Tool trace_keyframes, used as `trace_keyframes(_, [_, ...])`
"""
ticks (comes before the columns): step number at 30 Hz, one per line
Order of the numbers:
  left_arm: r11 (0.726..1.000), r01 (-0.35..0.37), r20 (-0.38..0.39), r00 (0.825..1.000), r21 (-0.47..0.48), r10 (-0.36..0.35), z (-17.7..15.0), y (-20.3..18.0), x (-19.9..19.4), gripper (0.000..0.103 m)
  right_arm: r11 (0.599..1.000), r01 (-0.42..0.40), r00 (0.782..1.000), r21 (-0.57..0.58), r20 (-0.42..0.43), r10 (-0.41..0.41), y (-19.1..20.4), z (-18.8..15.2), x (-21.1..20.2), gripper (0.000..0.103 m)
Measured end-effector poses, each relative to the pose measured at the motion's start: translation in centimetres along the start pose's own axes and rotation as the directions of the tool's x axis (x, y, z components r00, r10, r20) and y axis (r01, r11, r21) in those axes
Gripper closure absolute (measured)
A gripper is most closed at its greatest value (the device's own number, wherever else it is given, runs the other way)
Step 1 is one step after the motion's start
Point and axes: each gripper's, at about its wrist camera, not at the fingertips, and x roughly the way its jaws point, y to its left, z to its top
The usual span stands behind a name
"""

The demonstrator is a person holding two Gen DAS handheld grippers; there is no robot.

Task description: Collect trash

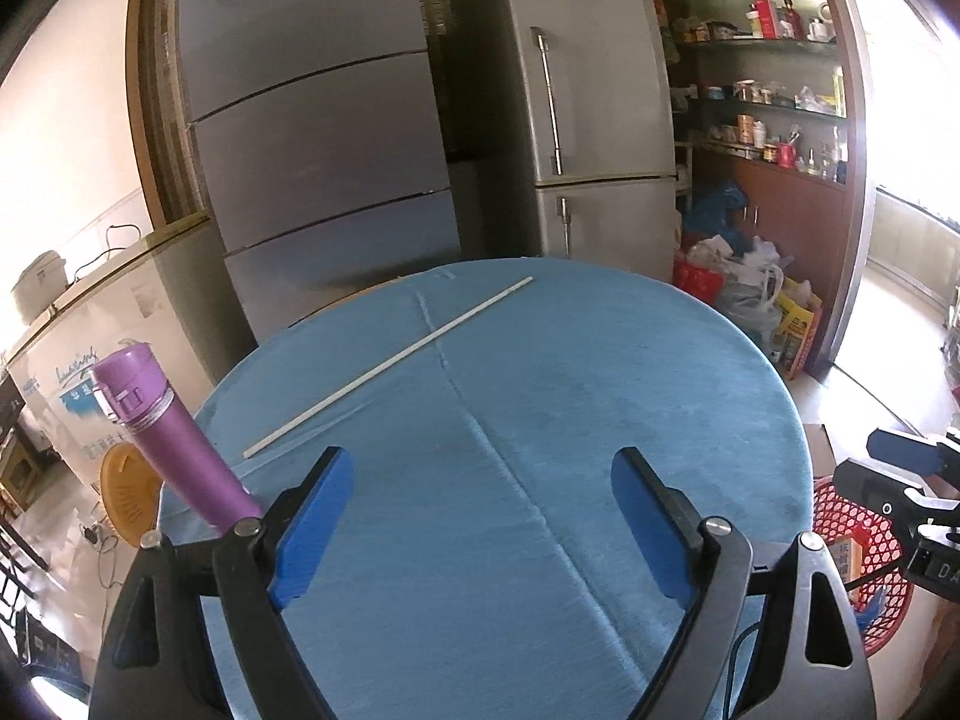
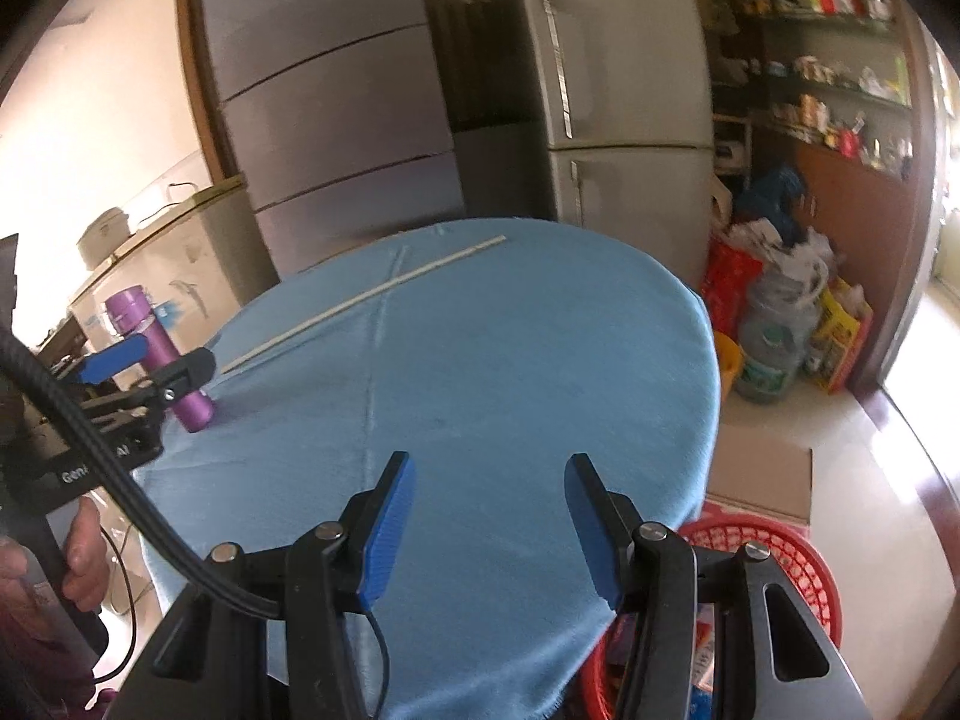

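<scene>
A round table under a blue cloth (image 1: 510, 420) (image 2: 480, 360) fills both views. A long thin white stick (image 1: 390, 363) (image 2: 366, 300) lies slantwise on its far half. A purple bottle (image 1: 174, 438) (image 2: 162, 360) stands at the table's left edge. My left gripper (image 1: 483, 474) hovers over the near middle, open wide, nothing between its blue pads. My right gripper (image 2: 489, 480) is over the near right edge, jaws apart and empty. A red mesh basket (image 2: 774, 564) (image 1: 852, 558) with some packaging inside sits on the floor by the table's right side.
Two grey fridges (image 1: 588, 90) stand behind the table. Bags and a large water jug (image 2: 774, 342) crowd the floor by the shelves at right. A flat cardboard sheet (image 2: 756, 480) lies beyond the basket. A hand (image 2: 84, 552) grips the left tool's handle.
</scene>
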Motion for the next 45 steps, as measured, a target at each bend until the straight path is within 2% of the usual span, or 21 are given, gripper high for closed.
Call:
trace_keyframes(9, [0.999,-0.023,0.000,1.000,-0.034,0.023,-0.3,1.8,-0.7,0.015,0.996,-0.039,0.998,-0.076,0.042,0.042,3.3,1.0,-0.3,0.044])
trace_keyframes(21, [0.998,-0.043,0.008,0.999,-0.055,0.044,-0.8,3.1,-1.7,0.015,0.981,-0.038,0.994,-0.190,0.089,0.056,7.8,1.5,-0.8,0.044])
trace_keyframes(26, [0.996,-0.058,-0.001,0.998,-0.074,0.058,-0.9,4.1,-1.9,0.015,0.983,-0.044,0.994,-0.180,0.089,0.060,8.4,2.2,-0.9,0.043])
trace_keyframes(35, [0.990,-0.105,-0.032,0.994,-0.089,0.103,-1.6,5.9,-1.9,0.015,0.994,-0.069,0.996,-0.086,0.046,0.074,8.2,3.9,0.2,0.043])
trace_keyframes(45, [0.982,-0.130,-0.043,0.991,-0.135,0.126,-2.2,8.0,-2.2,0.015,0.987,-0.068,0.995,-0.142,0.059,0.077,10.6,4.1,0.1,0.043])
